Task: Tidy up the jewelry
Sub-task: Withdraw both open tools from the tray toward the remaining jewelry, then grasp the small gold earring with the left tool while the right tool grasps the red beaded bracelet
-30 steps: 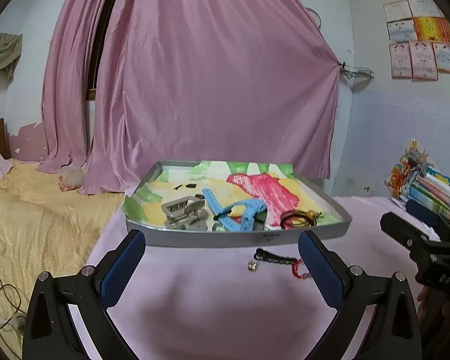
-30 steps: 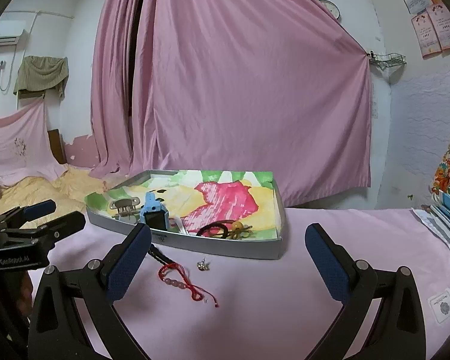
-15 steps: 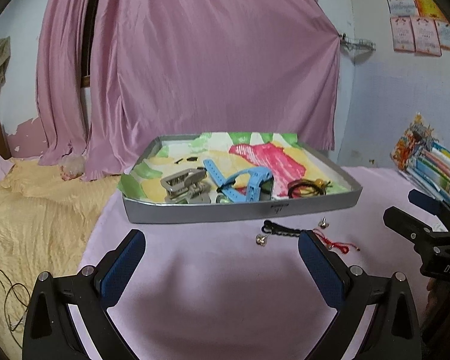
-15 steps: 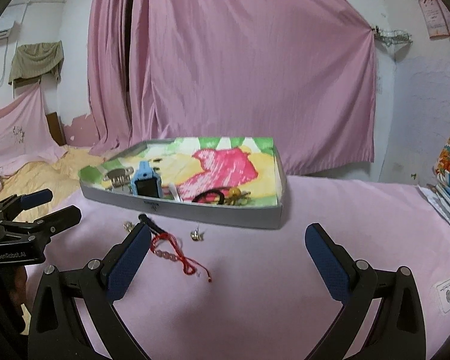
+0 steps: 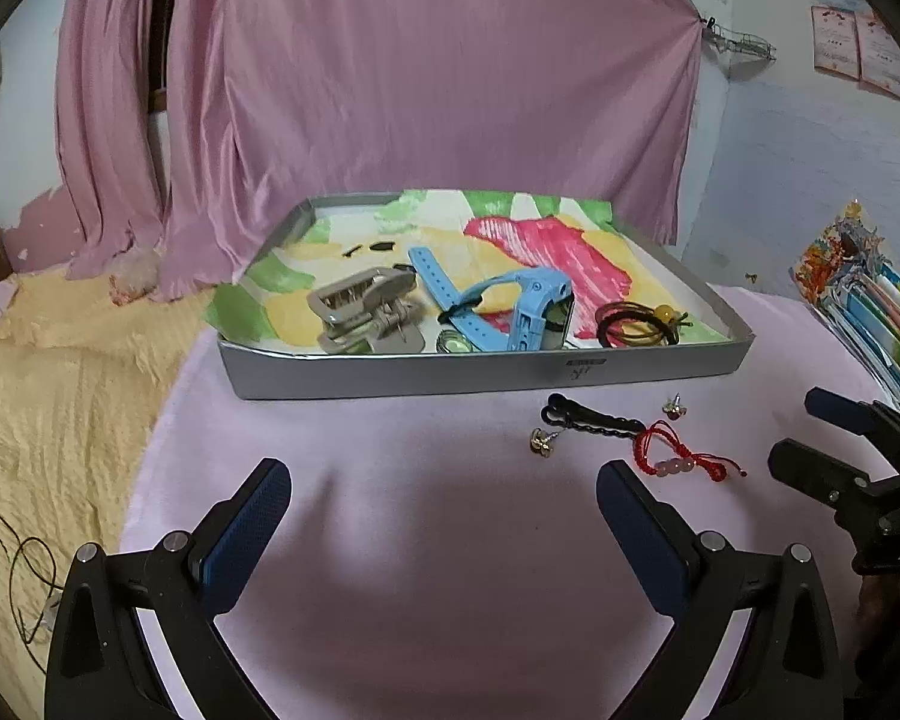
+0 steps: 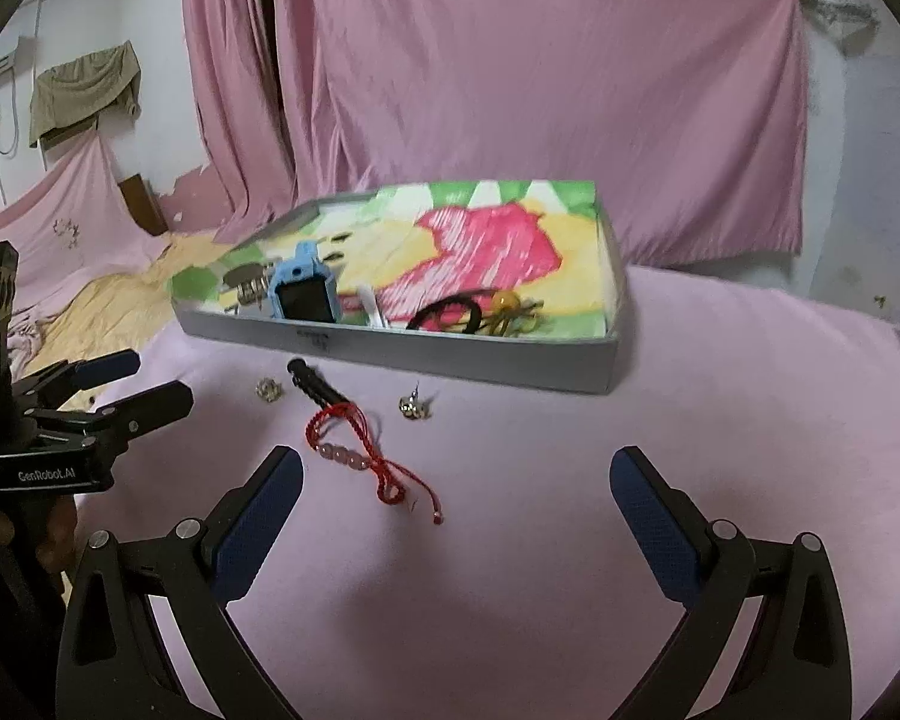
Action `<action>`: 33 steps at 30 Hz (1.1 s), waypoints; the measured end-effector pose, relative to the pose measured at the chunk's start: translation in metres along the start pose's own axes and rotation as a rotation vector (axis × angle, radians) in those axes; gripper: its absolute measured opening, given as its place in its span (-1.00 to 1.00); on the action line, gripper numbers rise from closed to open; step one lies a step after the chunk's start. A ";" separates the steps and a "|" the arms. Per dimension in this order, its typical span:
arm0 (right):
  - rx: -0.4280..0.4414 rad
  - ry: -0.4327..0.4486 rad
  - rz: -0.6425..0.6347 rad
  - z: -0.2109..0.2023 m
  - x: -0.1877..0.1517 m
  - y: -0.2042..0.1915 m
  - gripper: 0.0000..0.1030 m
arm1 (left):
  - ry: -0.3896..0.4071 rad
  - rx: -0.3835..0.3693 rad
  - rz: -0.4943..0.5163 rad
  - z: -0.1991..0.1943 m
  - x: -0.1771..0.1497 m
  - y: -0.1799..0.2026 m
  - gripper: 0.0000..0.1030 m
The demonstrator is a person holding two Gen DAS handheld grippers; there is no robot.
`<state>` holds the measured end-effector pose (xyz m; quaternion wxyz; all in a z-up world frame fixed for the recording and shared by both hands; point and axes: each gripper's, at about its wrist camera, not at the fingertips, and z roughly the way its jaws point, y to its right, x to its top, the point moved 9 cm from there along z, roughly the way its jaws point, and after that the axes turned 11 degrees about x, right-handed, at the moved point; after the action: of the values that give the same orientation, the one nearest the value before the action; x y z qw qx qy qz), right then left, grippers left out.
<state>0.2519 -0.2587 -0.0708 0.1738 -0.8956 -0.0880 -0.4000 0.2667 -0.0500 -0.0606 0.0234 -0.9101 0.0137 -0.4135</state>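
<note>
Matt pink cloth (image 5: 450,540), woven red cord bracelet (image 5: 666,450), glossy plastic watch (image 5: 528,300)

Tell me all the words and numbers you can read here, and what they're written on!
"GenRobot.AI": on the left hand-held gripper, printed on its black body, in the right wrist view.
"DAS", cut off by the picture's edge: on the right hand-held gripper, in the left wrist view.
Small label on the tray front wall: too small to read.
Wall posters: too blurred to read.

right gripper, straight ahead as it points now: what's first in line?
Likely the red string bracelet on the pink cloth, a little left of center between the open right gripper fingers; beyond it the tray. Depth uncertain.
</note>
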 end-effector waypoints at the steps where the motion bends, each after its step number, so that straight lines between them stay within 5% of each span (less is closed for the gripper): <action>1: 0.003 -0.019 0.002 0.004 -0.001 0.001 0.95 | -0.014 0.007 0.003 0.003 -0.001 0.000 0.99; 6: 0.023 -0.083 -0.005 0.018 -0.005 0.000 0.92 | -0.061 0.005 0.013 0.014 -0.004 0.004 0.99; 11: 0.038 -0.139 -0.041 0.030 -0.007 -0.006 0.44 | -0.079 -0.013 0.030 0.018 -0.003 0.009 0.99; 14: 0.056 -0.169 -0.058 0.036 -0.008 -0.011 0.35 | -0.081 -0.030 0.044 0.019 -0.001 0.012 0.91; 19: 0.091 -0.200 -0.065 0.041 -0.009 -0.017 0.18 | -0.112 -0.076 0.049 0.025 -0.001 0.018 0.51; 25: 0.096 -0.217 -0.095 0.046 -0.006 -0.023 -0.17 | -0.136 -0.133 0.056 0.029 -0.001 0.032 0.21; 33: 0.103 -0.231 -0.156 0.054 -0.002 -0.033 -0.35 | -0.157 -0.172 0.071 0.031 0.002 0.044 -0.15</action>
<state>0.2777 -0.2075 -0.0972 0.1766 -0.9160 -0.1972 -0.3013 0.2915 -0.0928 -0.0821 -0.0392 -0.9373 0.0794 -0.3371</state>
